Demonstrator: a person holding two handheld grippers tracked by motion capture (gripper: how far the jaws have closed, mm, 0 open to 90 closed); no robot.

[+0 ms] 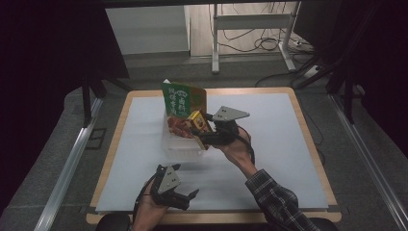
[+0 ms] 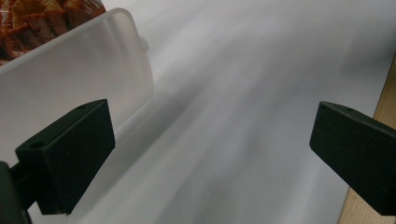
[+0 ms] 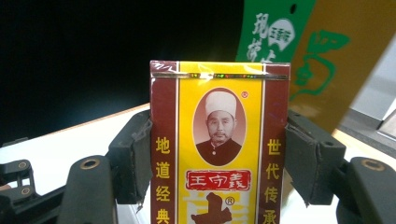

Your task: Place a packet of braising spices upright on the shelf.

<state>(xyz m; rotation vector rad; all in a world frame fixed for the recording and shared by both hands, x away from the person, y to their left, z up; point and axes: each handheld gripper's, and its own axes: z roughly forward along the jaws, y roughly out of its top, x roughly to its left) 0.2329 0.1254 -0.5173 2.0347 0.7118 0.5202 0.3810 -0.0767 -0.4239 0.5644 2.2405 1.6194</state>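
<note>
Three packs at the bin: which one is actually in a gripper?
The yellow-and-maroon box, clamped in the right gripper. The green packet stands in the clear bin; the red pack lies there.

High view: fixed above the near edge of the table (image 1: pixel 269 144), facing forward and down — the whole white top sits mid-frame, floor and desk legs along the upper edge, forearms entering from the bottom.

Left gripper view: rides low over the table, very close, looking along two black jaws at lower left and right; the clear tub (image 2: pixel 79 70) fills the upper left.

Right gripper view: looks level between its jaws, close on the yellow box (image 3: pixel 218 140) at centre, green packet (image 3: pixel 299 46) upper right.

Shared: the tub (image 1: pixel 183 144), box (image 1: pixel 198 121) and packet (image 1: pixel 183 100) at the high view's centre.
</note>
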